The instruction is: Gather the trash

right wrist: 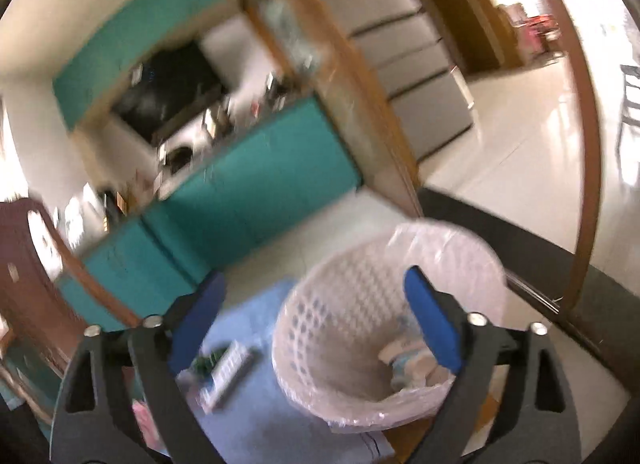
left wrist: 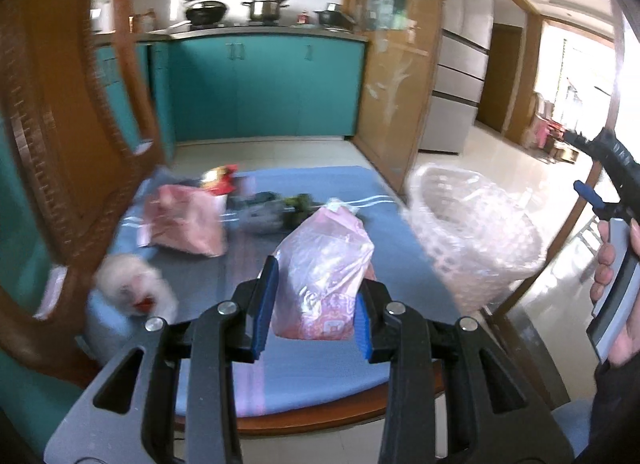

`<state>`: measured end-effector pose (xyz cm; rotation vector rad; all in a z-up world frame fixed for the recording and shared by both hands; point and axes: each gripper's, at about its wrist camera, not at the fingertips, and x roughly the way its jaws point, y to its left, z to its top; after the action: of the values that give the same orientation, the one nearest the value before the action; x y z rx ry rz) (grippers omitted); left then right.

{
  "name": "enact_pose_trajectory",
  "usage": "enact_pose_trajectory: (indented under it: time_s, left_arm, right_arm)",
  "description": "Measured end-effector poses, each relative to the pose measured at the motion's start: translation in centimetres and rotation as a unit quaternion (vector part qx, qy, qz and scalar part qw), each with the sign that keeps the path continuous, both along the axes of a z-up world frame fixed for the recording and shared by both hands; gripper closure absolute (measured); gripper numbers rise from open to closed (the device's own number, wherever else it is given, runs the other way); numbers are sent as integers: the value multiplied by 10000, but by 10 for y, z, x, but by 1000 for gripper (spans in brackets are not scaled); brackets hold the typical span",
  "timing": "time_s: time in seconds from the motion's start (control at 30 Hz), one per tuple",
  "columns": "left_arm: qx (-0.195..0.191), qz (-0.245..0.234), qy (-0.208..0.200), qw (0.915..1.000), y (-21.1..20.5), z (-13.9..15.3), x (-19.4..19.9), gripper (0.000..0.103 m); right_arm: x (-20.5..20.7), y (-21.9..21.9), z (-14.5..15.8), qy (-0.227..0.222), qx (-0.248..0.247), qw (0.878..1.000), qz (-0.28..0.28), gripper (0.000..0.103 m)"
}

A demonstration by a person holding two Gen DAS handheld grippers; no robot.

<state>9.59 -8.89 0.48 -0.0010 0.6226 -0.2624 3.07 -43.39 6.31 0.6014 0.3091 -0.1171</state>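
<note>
Black-armed left tool (left wrist: 312,316) and right tool (right wrist: 316,320), blue ribbed pads, silver pivot screws, dark sleeve (left wrist: 616,404).

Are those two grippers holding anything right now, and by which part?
The left gripper pinches a pink plastic bag by its lower sides. The right gripper holds nothing, open over the basket.

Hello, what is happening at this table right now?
A person clears trash from a table with a blue cloth, holding a gripper in each hand. The left gripper is shut on a pink plastic bag. The right gripper is open and empty in front of a lined white basket with some trash inside. Another pink bag, a crumpled tissue and other bits lie on the cloth.
</note>
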Motion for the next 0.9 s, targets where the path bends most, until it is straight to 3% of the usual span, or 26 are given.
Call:
enact_pose_trajectory:
  time_s: [0.1,0.27,0.33,0.37,0.4,0.43,0.57,0.67,0.8,0.9]
  left_arm:
    - [94,-449,1,9989,-45,9,11,68]
    - [-18,-1144,-137,9933,-140,38,46,64]
    - [-40,-1324,-168,9910,-172,45,61,48]
    - [-59,-1377,-53,9904,-186,43,71,22]
    - [-67,-1368,170,9904,-196,37,82,11]
    - [-43,-1312,282,9909,-200,33,86,11]
    - [76,-902,71,9959,-169,26,66,9]
    - [307,-304,-14,9991,-120,19,42,8]
    - [429,586,-167,9972,-40,13,1,7]
    - [449,1108,-283,9924,17,12,-31,7]
  right_arm:
    - [-21,-8,8,-343,-71,9981,-512,11]
    - [-25,-27,5,-441,114,9956,-818,11]
    - [-26,-30,5,-442,142,9957,-802,11]
    - [-26,-29,7,-461,147,9958,-783,11]
    - [-21,-28,7,-471,135,9958,-777,11]
    - [-19,-27,6,-470,112,9960,-756,11]
    - [-16,-26,5,-320,74,9982,-500,11]
    - [-10,-11,7,-205,-58,9996,-185,11]
    - [-4,34,9,64,-352,9976,593,11]
    - [-6,85,6,321,-739,9883,1296,11]
